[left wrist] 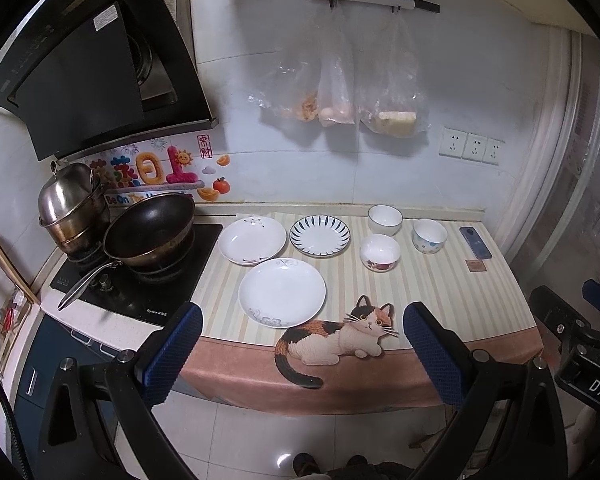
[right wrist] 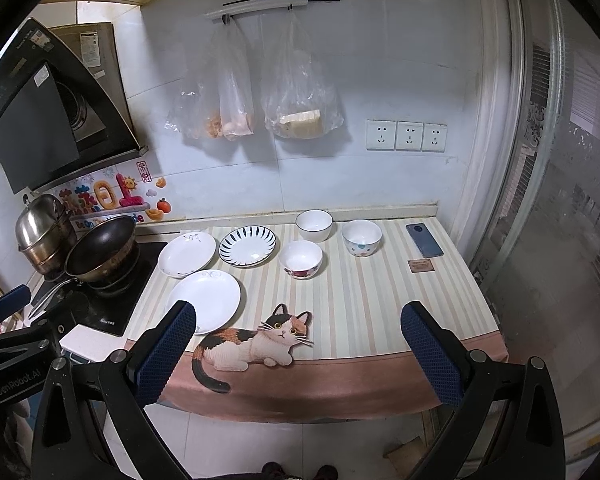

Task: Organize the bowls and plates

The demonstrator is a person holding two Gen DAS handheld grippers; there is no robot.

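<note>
Both grippers hang off the front edge of the worktop (left wrist: 440, 280) with fingers wide apart and empty, the left gripper (left wrist: 302, 354) facing the plates and the right gripper (right wrist: 298, 354) nearer the bowls. From left to right lie the flower-sprig plate (left wrist: 252, 240), the plain white plate (left wrist: 282, 292) nearest the left fingers, the blue-striped plate (left wrist: 320, 235), then the red-patterned bowl (right wrist: 301, 259), the dark-rimmed bowl (right wrist: 314, 225) and the dotted bowl (right wrist: 361, 237). I judge nothing blocks the reach; the wok (left wrist: 150, 230) sits beside the plates and the phone (right wrist: 424, 240) lies right of the bowls.
</note>
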